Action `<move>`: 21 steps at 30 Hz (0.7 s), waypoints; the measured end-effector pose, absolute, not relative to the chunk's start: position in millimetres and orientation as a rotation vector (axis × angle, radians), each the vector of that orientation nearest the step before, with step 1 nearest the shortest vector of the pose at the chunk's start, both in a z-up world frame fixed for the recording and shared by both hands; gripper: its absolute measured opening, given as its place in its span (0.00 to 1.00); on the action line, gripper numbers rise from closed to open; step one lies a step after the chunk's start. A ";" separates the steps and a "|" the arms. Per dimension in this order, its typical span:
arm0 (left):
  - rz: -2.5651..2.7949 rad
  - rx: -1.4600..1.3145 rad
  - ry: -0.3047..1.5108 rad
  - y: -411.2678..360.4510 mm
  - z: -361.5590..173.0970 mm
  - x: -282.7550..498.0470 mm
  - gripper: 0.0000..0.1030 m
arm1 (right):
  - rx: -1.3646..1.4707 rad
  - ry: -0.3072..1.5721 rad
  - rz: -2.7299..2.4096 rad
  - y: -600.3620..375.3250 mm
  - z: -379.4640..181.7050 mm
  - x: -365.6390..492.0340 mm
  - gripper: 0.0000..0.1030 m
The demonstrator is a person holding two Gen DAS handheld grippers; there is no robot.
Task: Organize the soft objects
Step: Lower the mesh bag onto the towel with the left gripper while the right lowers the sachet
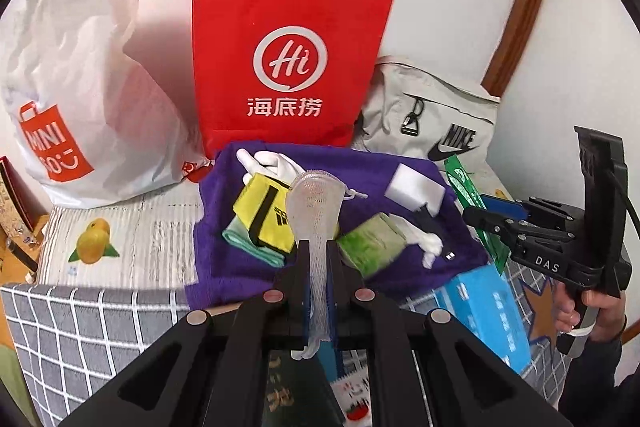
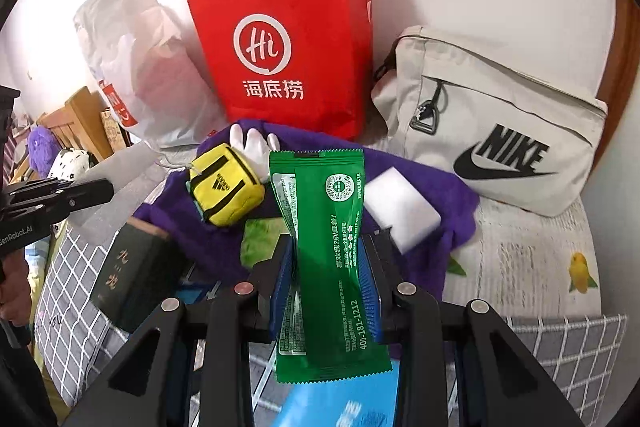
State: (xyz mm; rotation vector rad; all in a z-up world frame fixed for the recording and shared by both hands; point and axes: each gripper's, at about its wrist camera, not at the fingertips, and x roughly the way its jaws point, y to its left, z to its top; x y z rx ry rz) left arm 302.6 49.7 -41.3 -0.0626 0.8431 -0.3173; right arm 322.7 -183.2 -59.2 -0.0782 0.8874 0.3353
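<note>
My left gripper (image 1: 318, 247) is shut on a white mesh net pouch (image 1: 316, 203) and holds it above a purple cloth (image 1: 224, 267). My right gripper (image 2: 326, 247) is shut on a green foil packet (image 2: 328, 227) and holds it upright over the same cloth (image 2: 424, 171). On the cloth lie a yellow Adidas pouch (image 1: 266, 219), a white glove (image 1: 268, 161), a white sponge block (image 1: 414, 187) and a green-and-white towel (image 1: 370, 247). The right gripper shows in the left wrist view (image 1: 476, 217), with the green packet (image 1: 466, 187) in it.
A red paper bag (image 1: 292, 55) stands behind the cloth against the wall, with a white Miniso plastic bag (image 1: 80, 87) to its left and a beige Nike bag (image 1: 432, 115) to its right. A blue tissue pack (image 1: 488, 311) and a dark book (image 2: 132, 275) lie near the front.
</note>
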 end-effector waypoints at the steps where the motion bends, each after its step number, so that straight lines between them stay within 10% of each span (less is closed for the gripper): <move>1: -0.312 -0.062 0.844 49.1 -42.4 307.9 0.06 | -0.081 0.891 0.336 -182.0 -61.7 328.7 0.31; 21: -0.349 -0.045 0.920 12.4 -77.3 398.8 0.06 | -0.094 1.072 0.339 -176.8 -126.1 392.4 0.31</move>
